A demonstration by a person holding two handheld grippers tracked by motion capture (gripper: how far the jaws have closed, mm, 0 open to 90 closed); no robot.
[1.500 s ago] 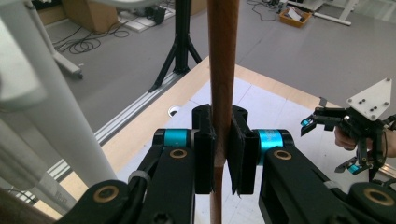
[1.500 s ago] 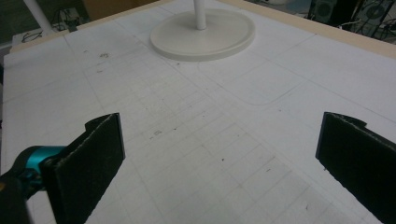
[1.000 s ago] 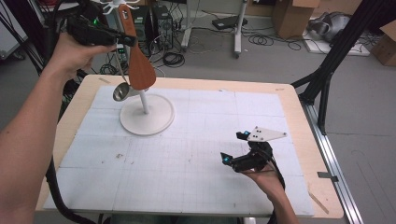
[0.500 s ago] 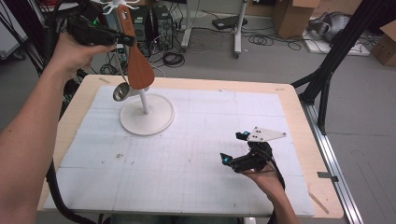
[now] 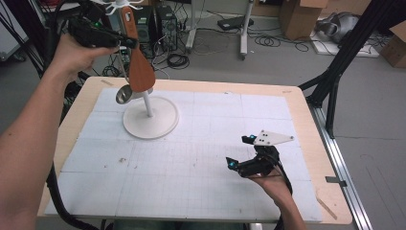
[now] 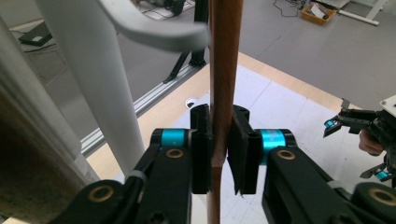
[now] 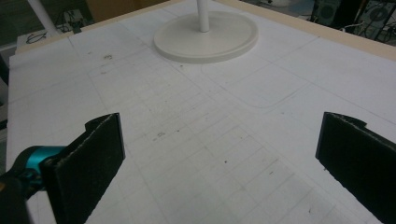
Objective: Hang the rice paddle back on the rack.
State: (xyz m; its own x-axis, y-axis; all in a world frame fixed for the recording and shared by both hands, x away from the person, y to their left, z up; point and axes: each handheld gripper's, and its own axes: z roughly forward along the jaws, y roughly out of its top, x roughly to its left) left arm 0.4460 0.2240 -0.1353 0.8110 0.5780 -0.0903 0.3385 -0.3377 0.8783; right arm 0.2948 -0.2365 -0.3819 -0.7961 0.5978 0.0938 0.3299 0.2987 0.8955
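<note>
The biggest risk, as I judge it, concerns the white utensil stand with a round base and a thin post, set toward the far left of the light wooden counter under a white gridded mat. If the left gripper pulls sideways instead of lifting clear, the hook could catch and tip the whole stand. The brown wooden spatula with a flat paddle blade hangs upright beside the post, high above the counter, its handle hole up at the white curved hooks on top of the stand. The left gripper's fingers pinch the spatula's narrow handle edge-on; the contact strip is slim, so the spatula could twist or slide down through the pads. A swinging blade could also knock the small shiny metal ladle, which hangs just beside and below it, and shake it off its hook.

Around this, the post and a hook arm stand very close to the left gripper, leaving little room to turn. The right gripper rests low over the near right of the mat, well apart from the stand, with its fingers spread wide and empty, too far off to steady anything. Beyond the counter, cables and boxes lie on the floor.
</note>
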